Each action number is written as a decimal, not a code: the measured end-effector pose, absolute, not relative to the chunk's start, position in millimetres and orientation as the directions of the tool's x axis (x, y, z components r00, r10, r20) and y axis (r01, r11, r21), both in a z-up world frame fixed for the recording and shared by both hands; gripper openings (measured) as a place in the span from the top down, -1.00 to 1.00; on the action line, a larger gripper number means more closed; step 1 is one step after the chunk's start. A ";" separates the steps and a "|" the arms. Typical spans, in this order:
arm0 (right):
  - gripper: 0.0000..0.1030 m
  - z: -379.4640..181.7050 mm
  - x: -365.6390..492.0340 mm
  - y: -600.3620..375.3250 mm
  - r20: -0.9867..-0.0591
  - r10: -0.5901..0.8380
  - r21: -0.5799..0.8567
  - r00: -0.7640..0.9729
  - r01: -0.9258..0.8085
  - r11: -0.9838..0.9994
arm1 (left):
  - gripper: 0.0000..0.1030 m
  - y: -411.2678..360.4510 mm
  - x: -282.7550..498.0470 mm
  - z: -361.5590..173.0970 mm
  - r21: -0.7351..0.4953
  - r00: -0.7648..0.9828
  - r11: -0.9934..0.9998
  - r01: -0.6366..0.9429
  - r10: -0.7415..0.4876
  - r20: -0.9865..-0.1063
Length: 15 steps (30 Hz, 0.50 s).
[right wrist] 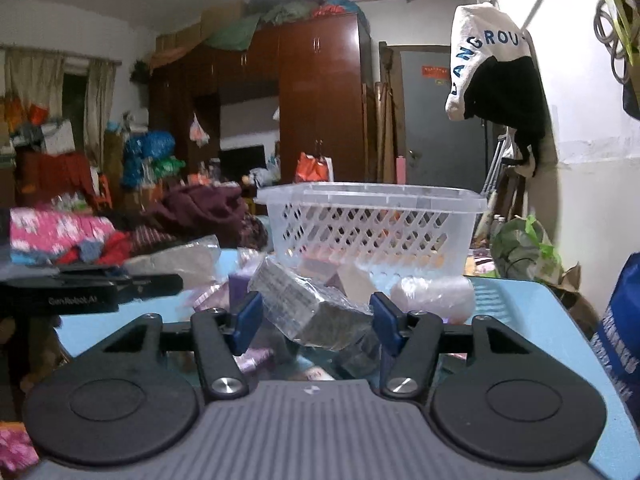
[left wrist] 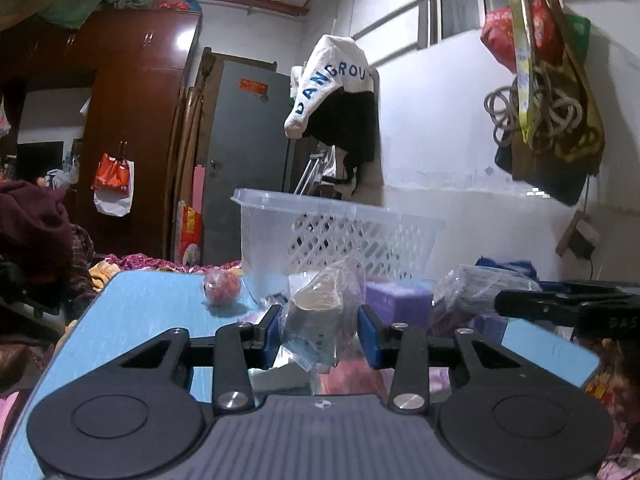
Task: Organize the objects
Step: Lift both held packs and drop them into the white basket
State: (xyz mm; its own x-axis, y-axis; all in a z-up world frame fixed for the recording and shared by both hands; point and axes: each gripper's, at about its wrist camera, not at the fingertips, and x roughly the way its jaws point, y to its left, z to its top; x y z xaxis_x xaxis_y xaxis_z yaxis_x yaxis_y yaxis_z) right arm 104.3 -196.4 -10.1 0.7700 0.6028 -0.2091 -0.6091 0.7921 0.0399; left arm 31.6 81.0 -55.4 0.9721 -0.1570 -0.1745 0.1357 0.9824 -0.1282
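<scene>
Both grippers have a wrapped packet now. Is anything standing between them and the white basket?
Nothing tall does. Ahead of the left gripper and its plastic-wrapped packet, only a purple box lies low before the white basket. The right gripper holds a wrapped block; low packets lie ahead, below the rim.

Behind my desk [left wrist: 132,304] I see a dark red wardrobe [left wrist: 132,120] with bundles of cloth piled on top, and an orange and white plastic bag [left wrist: 114,184] hangs on its door. Beside the wardrobe is a grey door [left wrist: 248,152] with a red sticker, and on the white wall hangs a white and black garment [left wrist: 332,96] with blue letters, near a window [left wrist: 460,0] and some bags with coiled rope [left wrist: 536,116]. In the right view a maroon cloth [right wrist: 204,208] and pink patterned bedding [right wrist: 56,228] lie on the left.
</scene>
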 end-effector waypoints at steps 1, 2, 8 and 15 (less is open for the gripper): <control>-0.21 -7.0 104.9 -198.1 -0.194 0.603 0.045 0.773 -0.607 0.793 | 0.15 82.1 33.8 -50.7 -0.133 0.974 0.982 0.134 -0.156 -0.166; -0.21 -2.3 106.5 -200.5 -0.175 0.599 0.048 0.782 -0.600 0.798 | 0.15 83.4 36.0 -45.3 -0.142 0.975 0.981 0.135 -0.156 -0.156; -0.21 47.3 148.5 -198.2 -0.083 0.575 0.053 0.814 -0.572 0.818 | 0.16 87.1 84.9 11.7 -0.172 0.979 0.973 0.155 -0.174 -0.105; -0.21 73.9 248.7 -160.3 -0.168 0.503 -0.003 0.848 -0.510 0.860 | 0.16 75.7 195.1 49.9 -0.160 0.960 0.981 0.112 -0.148 -0.236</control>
State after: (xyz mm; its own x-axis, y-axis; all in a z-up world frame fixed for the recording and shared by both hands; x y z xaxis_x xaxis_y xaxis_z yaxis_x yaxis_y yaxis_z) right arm 248.7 -160.3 73.9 0.8480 0.5027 -0.1680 -0.5104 0.8600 -0.0028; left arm 195.1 75.7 49.9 0.9604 -0.1481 -0.2362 0.1120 0.9808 -0.1596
